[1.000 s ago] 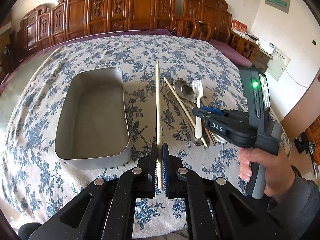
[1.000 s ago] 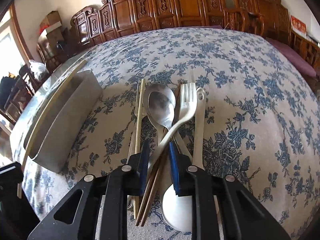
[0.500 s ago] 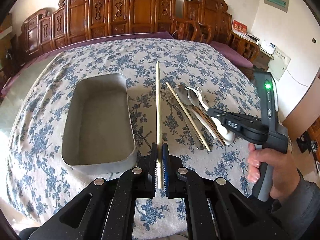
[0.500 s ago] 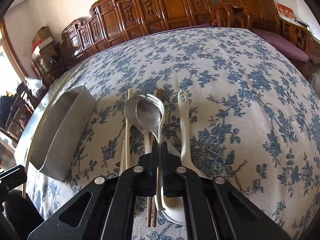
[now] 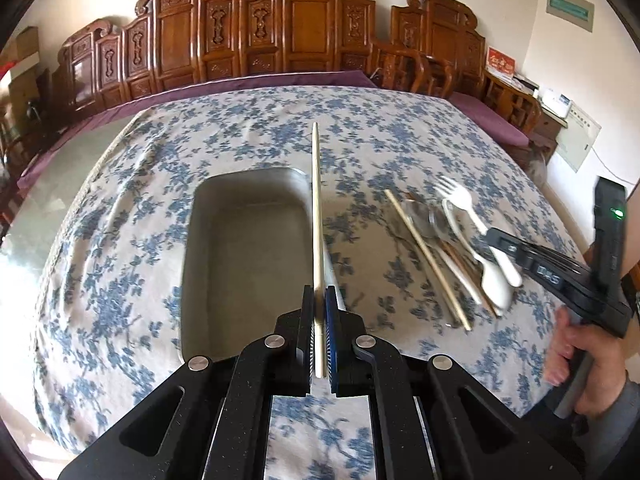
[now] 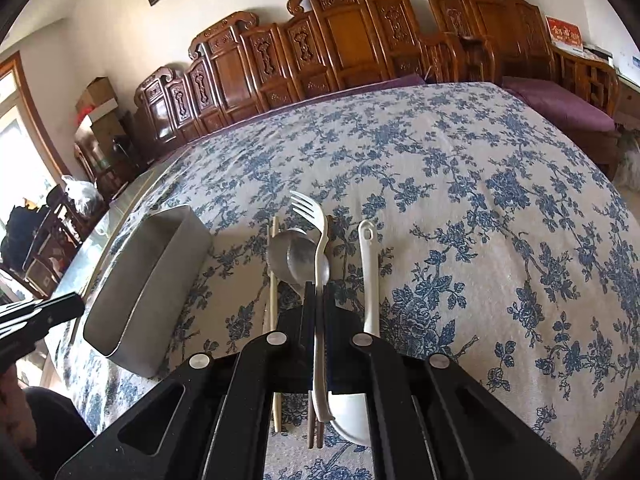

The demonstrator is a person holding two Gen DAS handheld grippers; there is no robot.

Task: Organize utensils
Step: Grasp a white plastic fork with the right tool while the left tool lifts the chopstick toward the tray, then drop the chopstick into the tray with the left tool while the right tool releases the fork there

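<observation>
Left wrist view: the left claw [image 5: 320, 344] is clamped on a pale chopstick [image 5: 316, 216] over the metal tray [image 5: 192, 248]. Right of the tray, the right claw [image 6: 319, 332] pinches a white fork [image 6: 318, 248] above the utensil pile [image 6: 296, 256].

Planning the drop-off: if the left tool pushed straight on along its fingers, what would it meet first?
Probably the metal tray: the left tool, shut on a chopstick, points down over the tray's right wall. Depth is unclear; it might land just beside it on the tablecloth.

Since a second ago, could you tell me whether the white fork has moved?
Yes. The white fork, shut in the right gripper, has lifted off the metal spoon.
</observation>
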